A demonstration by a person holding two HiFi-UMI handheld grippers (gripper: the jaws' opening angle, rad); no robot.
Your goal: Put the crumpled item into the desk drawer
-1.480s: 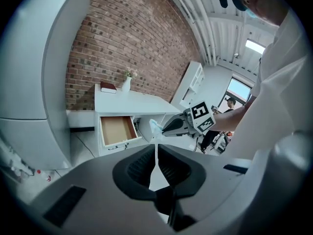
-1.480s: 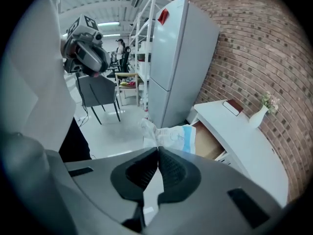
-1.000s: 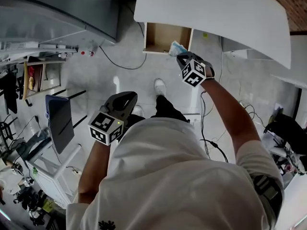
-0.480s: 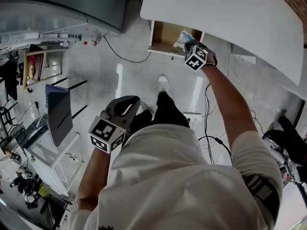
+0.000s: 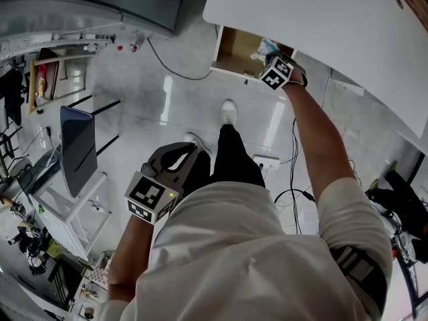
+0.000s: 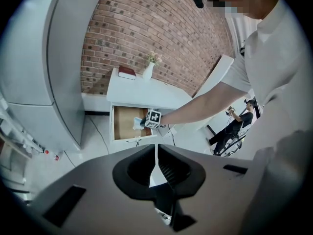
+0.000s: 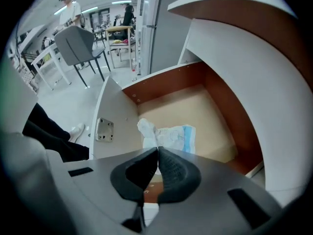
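The desk drawer stands pulled out under the white desk, its wooden bottom bare. The crumpled item, a white and pale blue wrapper, hangs over the drawer's inside close behind the front panel. My right gripper is shut on its near end, which the jaws hide. In the head view the right gripper reaches over the drawer with the crumpled item at its tip. My left gripper hangs shut and empty by the person's waist, far from the drawer.
A grey cabinet stands left of the desk. Cables trail on the glossy floor beside the person's legs and shoes. A chair and shelving are at the left. On the desk stand a vase and a book.
My right gripper has carried the crumpled item from the drawer's front edge farther in over the drawer. The left gripper has stayed by the waist.
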